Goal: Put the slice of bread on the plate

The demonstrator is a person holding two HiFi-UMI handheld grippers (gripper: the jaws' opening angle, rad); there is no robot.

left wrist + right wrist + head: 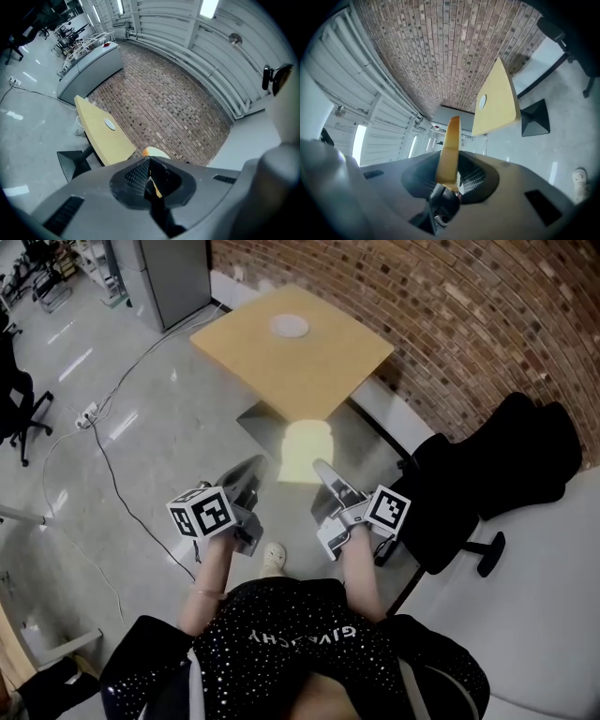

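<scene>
A pale slice of bread [302, 451] hangs in the air between my two grippers, in front of the yellow table [328, 371]. My left gripper [255, 467] pinches its left edge and my right gripper [322, 468] its right edge. The left gripper view has the bread [156, 153] edge-on, caught between the shut jaws. The right gripper view also shows the bread [449, 150] standing up out of the closed jaws. A small white plate [290, 326] lies on the far part of the table, with the plate [109, 123] and plate [482, 101] also ahead of each gripper.
A brick wall [469, 296] runs behind the table. A black office chair [487, 465] stands at the right beside a white desk [553, 596]. Cables [103, 456] and a power strip [86, 414] lie on the floor at the left. A grey cabinet [173, 273] stands beyond.
</scene>
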